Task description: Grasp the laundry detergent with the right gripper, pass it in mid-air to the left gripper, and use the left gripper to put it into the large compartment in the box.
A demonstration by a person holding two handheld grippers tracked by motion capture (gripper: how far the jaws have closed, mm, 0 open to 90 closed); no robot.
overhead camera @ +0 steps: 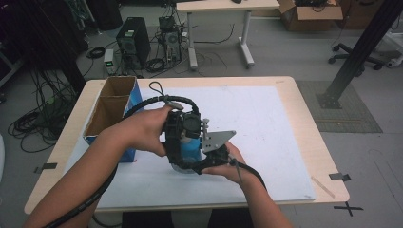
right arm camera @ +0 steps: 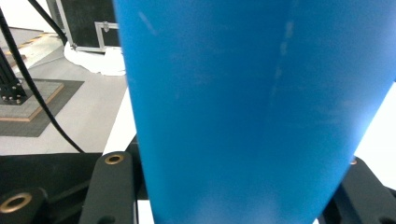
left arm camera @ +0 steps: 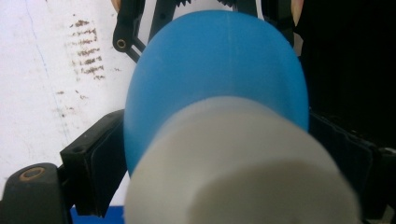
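A blue bottle [overhead camera: 191, 153] with a white cap [left arm camera: 238, 163] is held above the white board between both hands. My right gripper [overhead camera: 208, 156] is shut on the bottle's body; in the right gripper view the blue wall [right arm camera: 252, 107] fills the gap between the black jaws of that gripper [right arm camera: 238, 189]. My left gripper [overhead camera: 181, 135] comes from the left at the cap end. In the left gripper view the cap points toward the camera, and the pads [left arm camera: 100, 158] of the left gripper [left arm camera: 217, 161] lie against the bottle's sides by the cap.
An open cardboard box with blue sides [overhead camera: 111, 107] stands on the table's left part, close behind my left forearm. A white board [overhead camera: 256, 123] covers most of the wooden table [overhead camera: 311, 142]. Beyond the far edge are computers, cables and another desk.
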